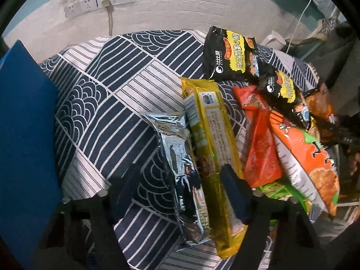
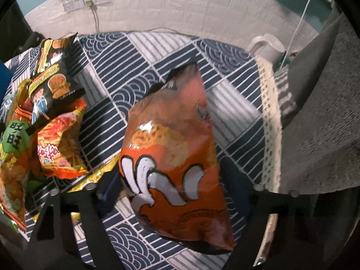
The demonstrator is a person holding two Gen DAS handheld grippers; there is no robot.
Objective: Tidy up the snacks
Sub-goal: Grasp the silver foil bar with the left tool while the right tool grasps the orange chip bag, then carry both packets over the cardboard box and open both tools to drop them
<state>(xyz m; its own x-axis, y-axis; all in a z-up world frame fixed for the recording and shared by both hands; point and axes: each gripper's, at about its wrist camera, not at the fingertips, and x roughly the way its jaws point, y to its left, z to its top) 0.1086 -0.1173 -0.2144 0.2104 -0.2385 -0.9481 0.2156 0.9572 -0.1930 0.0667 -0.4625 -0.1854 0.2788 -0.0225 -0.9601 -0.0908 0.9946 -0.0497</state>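
Both grippers are pointing steeply down at the bench (image 1: 108,103), which has a navy-and-white patterned cloth over it.

The left gripper (image 1: 177,192) has its jaws open. Two long packs lie side by side between them, a silver pack (image 1: 180,157) and a yellow pack (image 1: 213,139). One finger (image 1: 121,191) is clear of the silver pack, with cloth showing in the gap. The other finger (image 1: 234,193) sits over the near edge of the yellow pack. Nothing is gripped there.

Just beside the yellow pack is the heap (image 1: 292,148), orange, red and green bags overlapping each other. A black bag (image 1: 231,54) with yellow lettering lies at the far end of it. A blue board (image 1: 24,135) runs along the other side of the bench. There are wall sockets (image 1: 99,0) behind, one with a cable plugged in.

The right gripper (image 2: 173,189) has a big orange bag (image 2: 171,148) between its jaws. The bag is alone on the cloth, apart from the heap (image 2: 51,135). One finger (image 2: 108,191) is right at the bag's edge, and the other is mostly hidden behind the bag. The picture is blurred here, so I can't tell whether the jaws are pressing on the bag or only standing around it.

A white jug (image 2: 267,47) stands beyond the far corner of the bench.
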